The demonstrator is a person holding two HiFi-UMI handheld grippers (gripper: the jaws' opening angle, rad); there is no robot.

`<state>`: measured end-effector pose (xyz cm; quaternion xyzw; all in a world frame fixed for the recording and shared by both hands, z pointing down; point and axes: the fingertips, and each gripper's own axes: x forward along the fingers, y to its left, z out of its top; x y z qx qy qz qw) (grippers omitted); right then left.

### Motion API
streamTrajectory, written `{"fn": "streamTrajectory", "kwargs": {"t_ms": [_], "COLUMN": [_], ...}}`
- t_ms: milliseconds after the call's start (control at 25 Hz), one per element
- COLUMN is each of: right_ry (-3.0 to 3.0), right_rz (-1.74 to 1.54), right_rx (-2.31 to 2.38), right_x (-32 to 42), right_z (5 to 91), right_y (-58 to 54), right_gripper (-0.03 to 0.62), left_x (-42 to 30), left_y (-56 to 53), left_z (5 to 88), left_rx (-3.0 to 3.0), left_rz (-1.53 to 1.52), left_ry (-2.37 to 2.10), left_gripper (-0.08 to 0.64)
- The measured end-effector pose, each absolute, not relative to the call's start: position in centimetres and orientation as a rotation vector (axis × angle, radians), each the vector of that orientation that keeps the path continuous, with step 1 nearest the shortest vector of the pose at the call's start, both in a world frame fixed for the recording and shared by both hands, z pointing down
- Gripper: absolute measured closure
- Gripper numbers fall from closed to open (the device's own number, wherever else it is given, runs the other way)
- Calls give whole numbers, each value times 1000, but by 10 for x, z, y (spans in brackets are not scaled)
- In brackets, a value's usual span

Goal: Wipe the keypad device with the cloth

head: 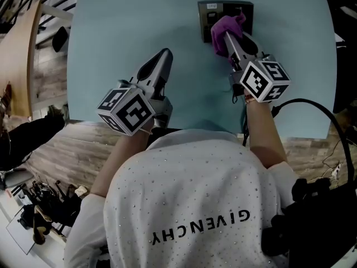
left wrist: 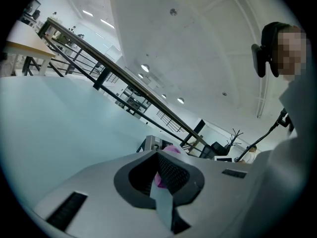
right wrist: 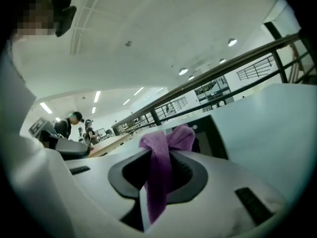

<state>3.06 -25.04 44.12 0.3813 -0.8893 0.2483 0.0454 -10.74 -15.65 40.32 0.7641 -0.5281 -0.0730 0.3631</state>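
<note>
Right gripper (head: 230, 37) is clamped on the cloth (head: 225, 29), a soft purple fabric bunched into a lump. From the head view I see it sitting on top of the keypad device (head: 209, 13), a flat dark rectangular unit at the far middle of the table (head: 122, 32). The table is matte, pale blue and smooth. Right gripper view gives me the grip detail the head cam can't: a strip of cloth (right wrist: 159, 182) runs down between the two jaws of the gripper (right wrist: 161, 155), the knotted end flops over the tips, and the device (right wrist: 215, 135) shows as a dark slab just behind. It also picks up people (right wrist: 64, 125) at desks far off. Left gripper (head: 165, 52) is nearer me on the left, well apart from the device, holding nothing. In the left gripper view its jaws (left wrist: 159, 155) are drawn together to a thin slit. The ribbed inner pad shows, with a sliver of table and a bit of purple visible through the gap. That view also catches the device (left wrist: 148, 144) side-on as a low grey box with the cloth (left wrist: 171, 149) on top, an angle I don't get elsewhere. Only the head view shows the marker cubes, left (head: 127, 109) and right (head: 263, 78), and a black cable (head: 318, 108) looping by my right arm.
</note>
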Motion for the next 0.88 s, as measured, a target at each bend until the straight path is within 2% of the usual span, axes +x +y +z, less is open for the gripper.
{"fn": "streamTrajectory", "kwargs": {"t_ms": [360,880], "right_ry": [-2672,-2609], "right_rz": [629,949], "right_rx": [894,1224], "right_x": [-26,42], "right_z": [458,466], "right_y": [-230,-265], "right_gripper": [522,522], "left_x": [-109,-113], "left_y": [-154,-154], "left_z": [405,406], "left_rx": [1955,1952], "left_rz": [-186,-190], "left_ry": [-1373,-1380], "left_gripper": [560,560]}}
